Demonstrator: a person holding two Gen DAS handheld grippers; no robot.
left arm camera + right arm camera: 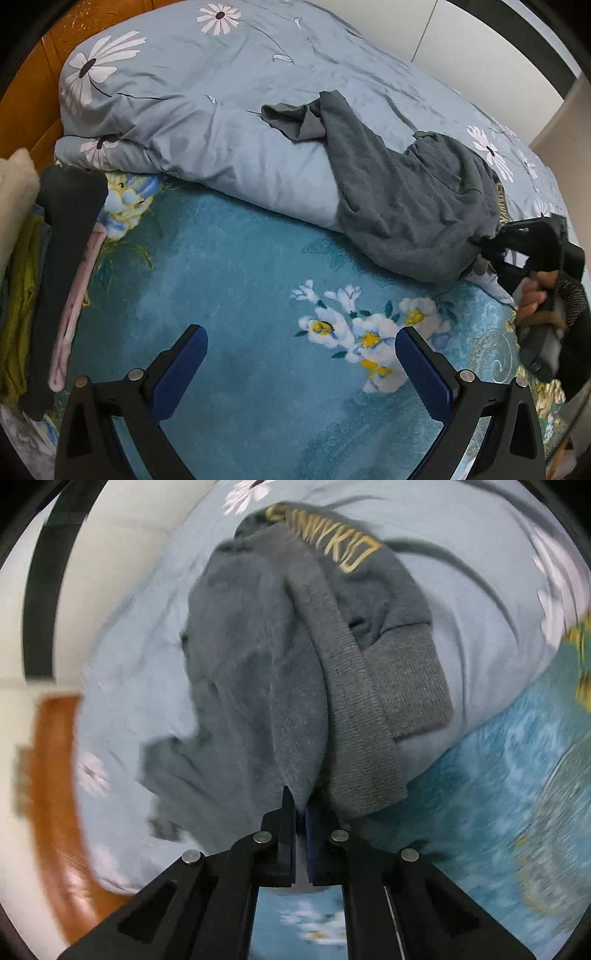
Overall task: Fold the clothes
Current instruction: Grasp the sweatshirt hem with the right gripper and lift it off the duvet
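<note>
A crumpled dark grey knitted sweatshirt (402, 192) with ribbed hem and yellow lettering lies draped over the folded pale blue floral duvet (229, 110), one sleeve trailing upward

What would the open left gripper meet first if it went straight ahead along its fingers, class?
Probably the teal flowered bedsheet first, as the left gripper seems tilted down at it. Beyond lies the rolled pale blue quilt with the grey sweatshirt. Depth is unclear.

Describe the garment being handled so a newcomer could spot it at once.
On the pale blue daisy-print duvet lies a dark grey sweatshirt, its hem pinched by the right gripper. Yellow lettering and ribbed cuffs distinguish it.
</note>
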